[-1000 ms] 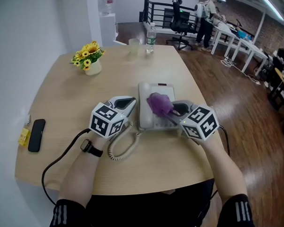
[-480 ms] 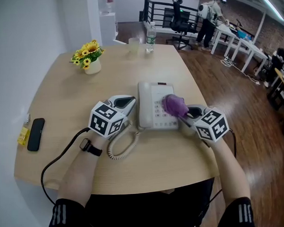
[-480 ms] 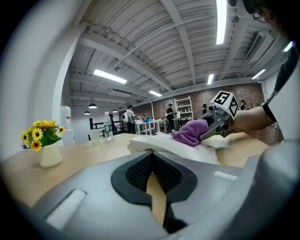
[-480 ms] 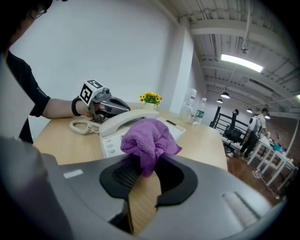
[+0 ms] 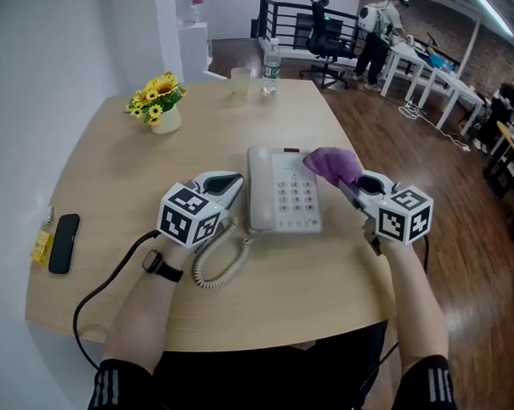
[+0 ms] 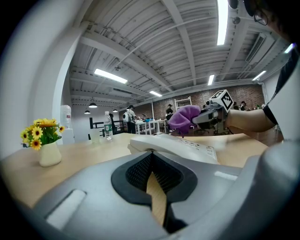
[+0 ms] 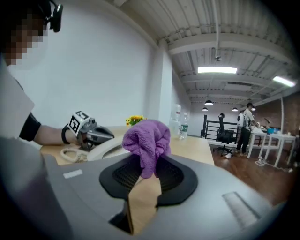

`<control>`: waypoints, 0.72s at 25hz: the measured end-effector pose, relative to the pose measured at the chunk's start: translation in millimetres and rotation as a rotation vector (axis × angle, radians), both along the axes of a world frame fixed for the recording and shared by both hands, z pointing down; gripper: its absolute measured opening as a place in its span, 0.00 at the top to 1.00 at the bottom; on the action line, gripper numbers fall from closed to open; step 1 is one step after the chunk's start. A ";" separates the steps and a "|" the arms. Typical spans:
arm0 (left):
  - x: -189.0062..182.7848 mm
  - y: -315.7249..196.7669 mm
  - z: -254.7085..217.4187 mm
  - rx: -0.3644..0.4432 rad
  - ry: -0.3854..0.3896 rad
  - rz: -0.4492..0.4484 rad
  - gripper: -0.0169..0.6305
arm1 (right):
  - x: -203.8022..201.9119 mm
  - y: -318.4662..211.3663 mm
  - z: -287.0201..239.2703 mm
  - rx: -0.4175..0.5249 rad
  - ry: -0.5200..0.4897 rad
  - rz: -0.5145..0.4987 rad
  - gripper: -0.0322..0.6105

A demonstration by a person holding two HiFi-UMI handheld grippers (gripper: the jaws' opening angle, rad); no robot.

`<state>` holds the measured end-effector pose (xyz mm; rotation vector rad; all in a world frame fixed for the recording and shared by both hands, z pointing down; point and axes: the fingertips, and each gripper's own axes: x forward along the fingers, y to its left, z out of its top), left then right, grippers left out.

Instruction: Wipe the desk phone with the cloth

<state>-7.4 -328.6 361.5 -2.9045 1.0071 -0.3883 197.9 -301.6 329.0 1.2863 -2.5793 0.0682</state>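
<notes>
My right tongs point(image 5: 350, 186), clamped on the cloth point(image 5: 330, 163), have swept off the keypad point(image 5: 296, 194) to the far right corner of the desk phone point(image 5: 269, 187); keypad pass judged done. My left tongs point(image 5: 232, 185), closed and empty, rest beside its left edge.

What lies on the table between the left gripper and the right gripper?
The desk phone, between the left gripper and the right gripper holding the cloth; head view shows it.

Black white-striped sleeves point(image 5: 120, 388), seemingly a black wristwatch point(image 5: 155, 265)
</notes>
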 end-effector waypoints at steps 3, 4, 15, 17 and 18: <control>-1.0 -0.4 0.1 -0.002 0.004 -0.001 0.98 | 3.4 -14.6 -8.0 0.034 -0.112 0.023 0.79; -1.0 -0.3 0.0 -0.003 0.005 -0.001 0.98 | 5.1 -19.2 -6.0 0.035 -0.134 0.030 0.79; -1.3 -0.9 -0.4 -0.010 0.013 -0.001 0.98 | 30.7 -31.0 28.0 0.049 -0.177 0.056 0.79; -2.0 -1.1 -0.4 -0.016 0.023 -0.002 0.98 | 32.5 -29.7 28.2 0.049 -0.182 0.046 0.79; -2.4 -1.3 -0.4 -0.019 0.027 -0.003 0.98 | 33.3 -29.1 27.7 0.050 -0.185 0.043 0.79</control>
